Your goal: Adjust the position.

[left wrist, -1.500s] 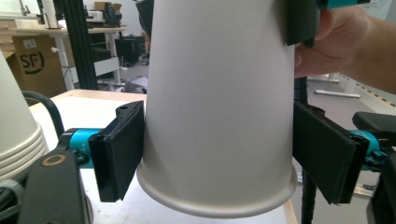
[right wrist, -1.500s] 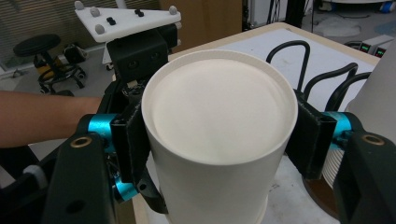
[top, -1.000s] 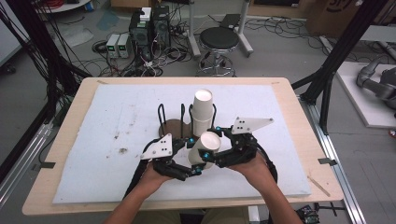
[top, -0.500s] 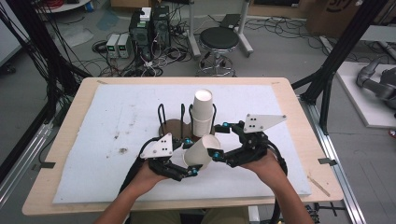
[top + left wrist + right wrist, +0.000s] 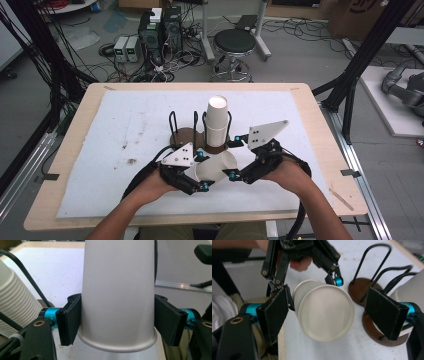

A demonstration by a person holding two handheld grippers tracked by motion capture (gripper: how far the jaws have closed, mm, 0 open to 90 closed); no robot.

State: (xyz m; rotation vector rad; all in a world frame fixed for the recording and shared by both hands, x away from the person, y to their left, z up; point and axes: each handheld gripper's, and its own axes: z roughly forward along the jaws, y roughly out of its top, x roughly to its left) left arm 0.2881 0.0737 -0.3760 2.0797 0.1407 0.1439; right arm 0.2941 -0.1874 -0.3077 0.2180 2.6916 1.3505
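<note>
A white paper cup point(image 5: 216, 166) lies sideways just above the white mat, held by my left gripper point(image 5: 201, 171). In the left gripper view the two pads press on the cup point(image 5: 117, 290) from both sides just above its rolled rim, so my left gripper point(image 5: 117, 320) is shut on it. The cup's far end points at my right gripper point(image 5: 233, 156). In the right gripper view that round end point(image 5: 325, 312) faces the camera, and my right gripper point(image 5: 329, 313) is open, its pads wide on either side without touching.
A tall stack of white cups point(image 5: 216, 120) stands in a black wire holder with brown round bases point(image 5: 185, 136), just beyond the grippers. The stack point(image 5: 15, 302) is close on the left gripper's left. An unfilled wire slot point(image 5: 372, 265) stands beside the stack. The white mat point(image 5: 120, 125) covers the table.
The right gripper has drawn back to the right, off the cup, and stands open. The left gripper has kept hold and turned the cup onto its side.
</note>
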